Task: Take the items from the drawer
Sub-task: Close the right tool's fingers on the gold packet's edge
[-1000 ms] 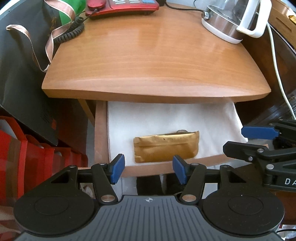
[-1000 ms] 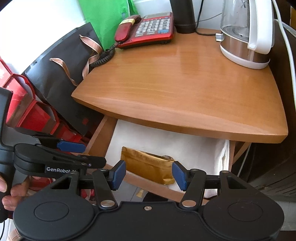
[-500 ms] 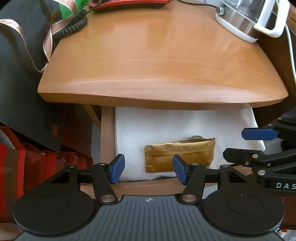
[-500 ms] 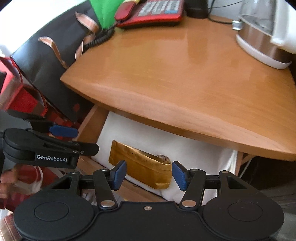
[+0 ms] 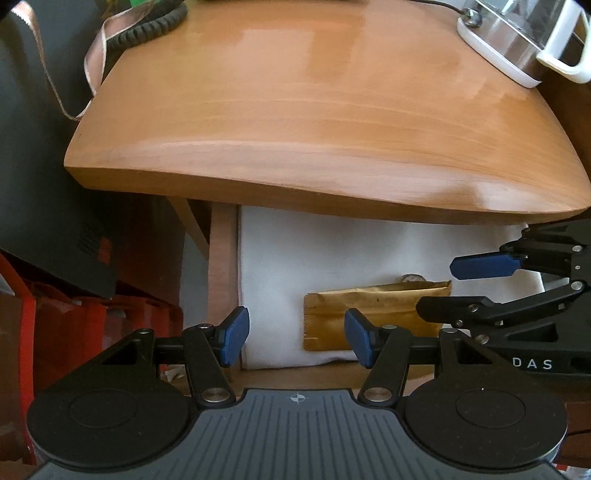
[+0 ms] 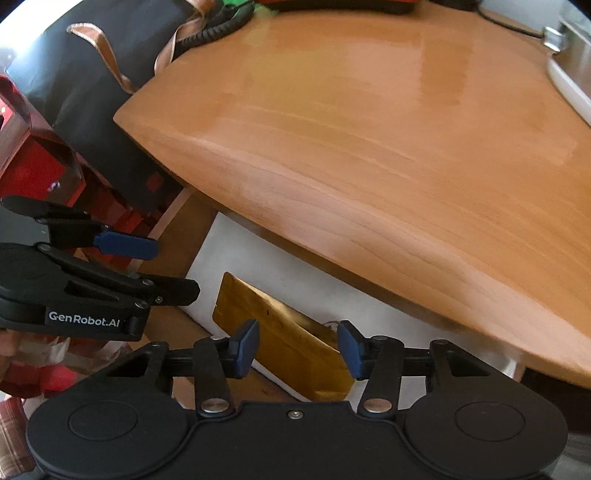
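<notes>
Wood everywhere up top: the worktop (image 5: 317, 122) fills most of both views, glossy orange-brown with a thick rounded front edge. Under that edge the drawer (image 5: 221, 266) is pulled out, lined with a white cloth (image 5: 332, 251) that covers its floor.

Off to my left a black paper bag (image 6: 85, 96) with a copper ribbon handle leans beside the worktop, with red bags (image 6: 33, 162) lower down next to it. At the far right corner of the worktop sits the kettle (image 5: 517, 40), steel base and white handle. A coiled black phone cord (image 5: 151, 26) hangs over the back left corner.

Now the thing I'm after: the gold foil pouch (image 5: 373, 317) lies flat on the cloth near the front of the drawer, with something small and roundish poking out behind its top edge, can't make out what.

My left tongs (image 5: 295, 339) are spread wide, holding nothing, sitting over the drawer's front left part with the pouch just right of the gap. My right tongs (image 6: 297, 349) are wide too, empty, with the pouch lined up right between the blue pads (image 6: 245, 349), not touching as far as I can tell.
</notes>
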The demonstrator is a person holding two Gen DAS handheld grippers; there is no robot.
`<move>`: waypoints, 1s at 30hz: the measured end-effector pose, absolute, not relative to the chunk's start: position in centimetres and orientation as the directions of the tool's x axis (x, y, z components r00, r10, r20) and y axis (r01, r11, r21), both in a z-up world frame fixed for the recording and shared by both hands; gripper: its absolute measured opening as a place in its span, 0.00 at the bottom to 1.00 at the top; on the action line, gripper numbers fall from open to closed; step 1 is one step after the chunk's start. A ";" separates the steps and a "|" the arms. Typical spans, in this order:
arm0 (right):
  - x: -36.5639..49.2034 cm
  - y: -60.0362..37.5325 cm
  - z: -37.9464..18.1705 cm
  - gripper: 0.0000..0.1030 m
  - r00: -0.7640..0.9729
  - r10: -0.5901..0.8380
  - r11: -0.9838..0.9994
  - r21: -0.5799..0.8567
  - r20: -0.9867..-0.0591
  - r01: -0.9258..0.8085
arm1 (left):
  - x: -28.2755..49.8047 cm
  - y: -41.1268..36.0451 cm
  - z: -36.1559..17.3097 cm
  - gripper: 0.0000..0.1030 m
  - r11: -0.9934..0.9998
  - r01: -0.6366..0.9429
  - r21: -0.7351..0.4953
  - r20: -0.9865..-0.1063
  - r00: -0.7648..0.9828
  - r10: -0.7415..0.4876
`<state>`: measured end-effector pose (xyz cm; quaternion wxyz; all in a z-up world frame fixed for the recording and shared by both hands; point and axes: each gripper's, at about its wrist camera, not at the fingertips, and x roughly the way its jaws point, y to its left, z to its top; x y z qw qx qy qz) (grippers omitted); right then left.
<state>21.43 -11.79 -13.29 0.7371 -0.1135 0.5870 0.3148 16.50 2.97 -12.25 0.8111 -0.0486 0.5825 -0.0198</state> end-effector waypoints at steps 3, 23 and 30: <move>21.8 -11.5 -14.0 0.44 0.089 0.343 0.768 0.224 -0.935 -0.600 | 16.7 3.3 -12.6 0.59 0.993 -0.033 -0.111 -0.944 0.315 -0.095; 21.2 -10.6 -17.0 0.44 0.007 0.299 0.748 0.230 -0.954 -0.622 | 16.7 3.7 -13.6 0.60 0.990 -0.031 -0.139 -0.947 0.297 -0.124; 21.4 -11.2 -16.1 0.25 -0.068 0.318 0.741 0.293 -0.946 -0.605 | 16.9 3.8 -12.9 0.60 0.989 -0.036 -0.141 -0.948 0.293 -0.125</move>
